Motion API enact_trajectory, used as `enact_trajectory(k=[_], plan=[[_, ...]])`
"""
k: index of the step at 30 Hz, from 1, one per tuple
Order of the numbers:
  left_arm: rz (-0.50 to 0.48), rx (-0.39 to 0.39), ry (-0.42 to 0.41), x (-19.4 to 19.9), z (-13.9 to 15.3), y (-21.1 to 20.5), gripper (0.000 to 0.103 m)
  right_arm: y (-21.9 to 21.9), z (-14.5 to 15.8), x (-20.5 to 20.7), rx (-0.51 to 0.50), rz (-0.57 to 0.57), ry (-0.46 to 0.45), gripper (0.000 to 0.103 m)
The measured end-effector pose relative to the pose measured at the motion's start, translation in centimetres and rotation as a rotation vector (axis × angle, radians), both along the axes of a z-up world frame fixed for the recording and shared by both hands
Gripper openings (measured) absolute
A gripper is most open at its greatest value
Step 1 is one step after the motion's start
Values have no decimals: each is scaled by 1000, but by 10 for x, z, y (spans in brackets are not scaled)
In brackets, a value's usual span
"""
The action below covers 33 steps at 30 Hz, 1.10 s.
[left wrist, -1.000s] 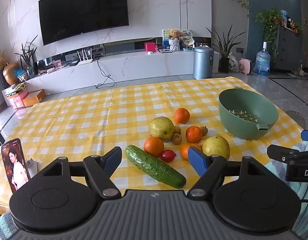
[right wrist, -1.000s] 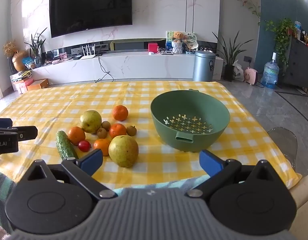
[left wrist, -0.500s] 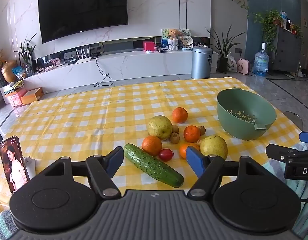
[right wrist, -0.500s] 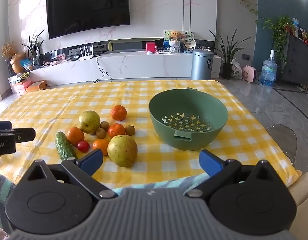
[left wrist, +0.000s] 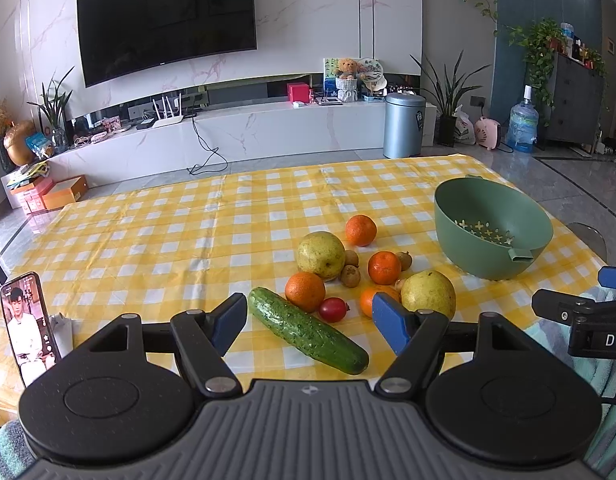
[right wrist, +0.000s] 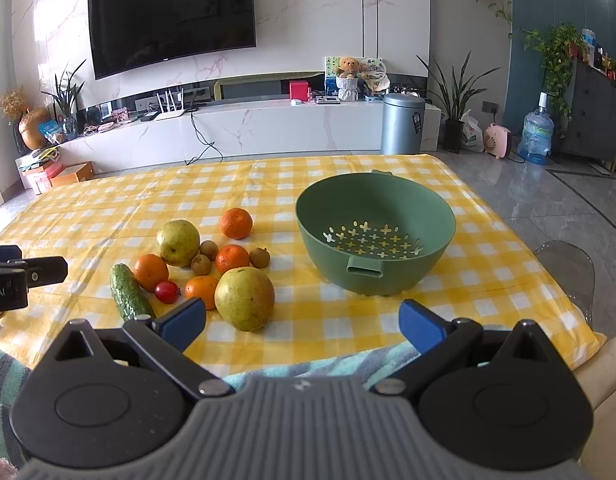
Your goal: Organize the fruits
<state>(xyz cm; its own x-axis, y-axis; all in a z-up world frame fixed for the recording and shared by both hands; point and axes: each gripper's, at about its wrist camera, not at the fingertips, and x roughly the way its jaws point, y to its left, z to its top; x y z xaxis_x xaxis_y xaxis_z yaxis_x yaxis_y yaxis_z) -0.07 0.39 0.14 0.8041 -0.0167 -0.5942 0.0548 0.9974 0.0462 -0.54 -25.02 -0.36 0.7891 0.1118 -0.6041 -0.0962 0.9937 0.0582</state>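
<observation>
A pile of fruit lies on the yellow checked tablecloth (left wrist: 148,240): two yellow-green pears (left wrist: 320,255) (right wrist: 244,298), several oranges (left wrist: 304,291) (right wrist: 236,223), small brown kiwis (right wrist: 200,264), a red cherry tomato (left wrist: 332,309) and a cucumber (left wrist: 306,330). An empty green colander bowl (right wrist: 375,232) stands to their right; it also shows in the left wrist view (left wrist: 492,227). My left gripper (left wrist: 309,322) is open and empty, just short of the cucumber. My right gripper (right wrist: 302,322) is open and empty, at the table's near edge in front of the near pear.
A phone (left wrist: 28,328) showing a video stands at the table's left near edge. A striped cloth (right wrist: 308,364) lies under the right gripper. A clear chair (right wrist: 563,268) stands at the table's right. Beyond are a TV wall, cabinet and bin (left wrist: 403,125).
Both grippers have drifted slightly; the fruit sits a little lower and closer in the right view. Nothing was grasped or moved on the table.
</observation>
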Motion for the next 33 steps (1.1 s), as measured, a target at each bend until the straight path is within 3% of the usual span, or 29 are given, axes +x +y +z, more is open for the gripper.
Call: enact_trajectory(k=[33], plan=[[7,6,-1,-1,0,2,84,-1,-1,2,8,-20,22,99]])
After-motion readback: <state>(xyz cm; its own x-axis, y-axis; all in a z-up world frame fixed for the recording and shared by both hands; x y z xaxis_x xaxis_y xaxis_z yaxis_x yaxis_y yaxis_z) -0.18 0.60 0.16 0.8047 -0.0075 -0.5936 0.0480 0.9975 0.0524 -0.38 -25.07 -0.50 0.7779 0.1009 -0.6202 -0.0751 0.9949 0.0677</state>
